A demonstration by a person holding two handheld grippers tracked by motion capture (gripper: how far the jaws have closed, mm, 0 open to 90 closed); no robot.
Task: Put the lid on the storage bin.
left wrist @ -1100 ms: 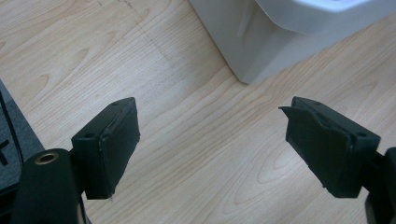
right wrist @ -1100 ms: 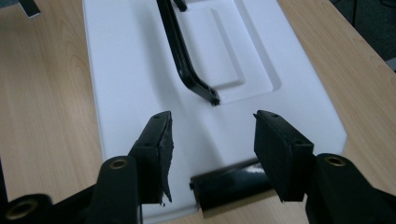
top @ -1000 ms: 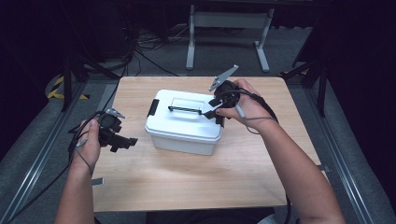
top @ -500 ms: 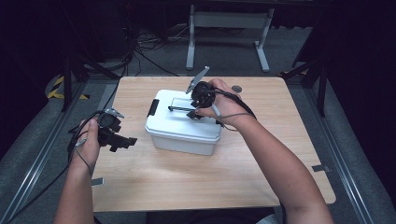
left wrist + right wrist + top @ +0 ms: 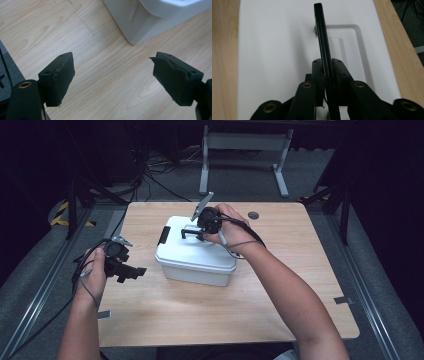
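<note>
White lidded plastic box [image 5: 196, 252]: centre of wooden tabletop [image 5: 300, 285]. Right gripper [image 5: 326, 75] clamps its black lid handle [image 5: 322, 37], which runs toward 12 o'clock. Left gripper [image 5: 113, 77]: jaws apart, empty, box at 1 o'clock.

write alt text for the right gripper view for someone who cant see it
The right gripper is clamped on the raised black handle of a white box's lid, seen edge-on from just above. A recess for the handle is moulded into the lid, and wooden table shows along both sides.
</note>
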